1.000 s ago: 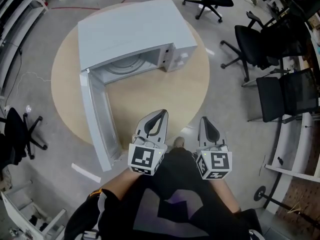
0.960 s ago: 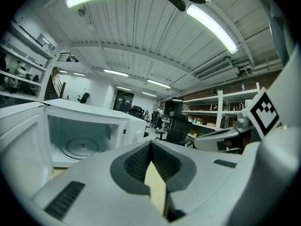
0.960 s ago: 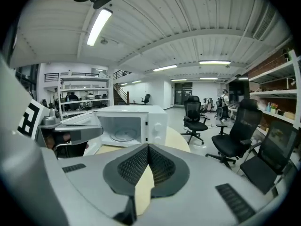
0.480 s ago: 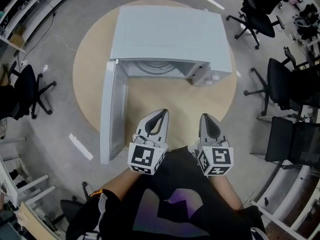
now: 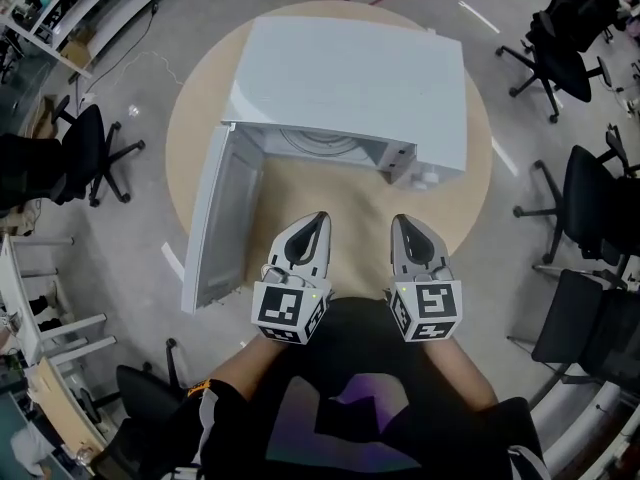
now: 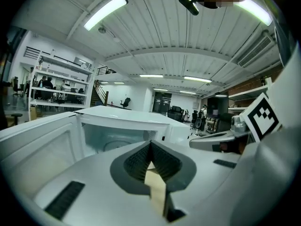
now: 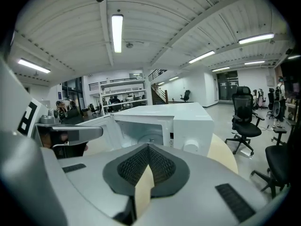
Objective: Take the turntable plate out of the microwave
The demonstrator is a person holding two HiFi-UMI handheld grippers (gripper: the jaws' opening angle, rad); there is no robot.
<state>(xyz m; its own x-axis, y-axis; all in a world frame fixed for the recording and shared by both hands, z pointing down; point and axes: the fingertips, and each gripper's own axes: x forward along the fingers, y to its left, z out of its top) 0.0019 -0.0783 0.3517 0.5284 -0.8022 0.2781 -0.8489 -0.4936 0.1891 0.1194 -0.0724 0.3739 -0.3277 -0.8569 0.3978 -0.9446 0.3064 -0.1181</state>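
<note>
A round, tan-topped table (image 5: 320, 196) stands on the grey concrete floor (image 5: 140, 208). A white microwave (image 5: 350, 73) sits directly on the table, towards its far side. The microwave's door (image 5: 215, 223) is swung open and reaches out past the table's near-left edge. Black office chairs (image 5: 560, 43) stand on the floor around the table.

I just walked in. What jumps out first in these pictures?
A white microwave sits on a round wooden table, its door swung wide to the left and the turntable plate showing inside. Nearer the person, the left gripper and right gripper point toward it, both shut and empty.
</note>
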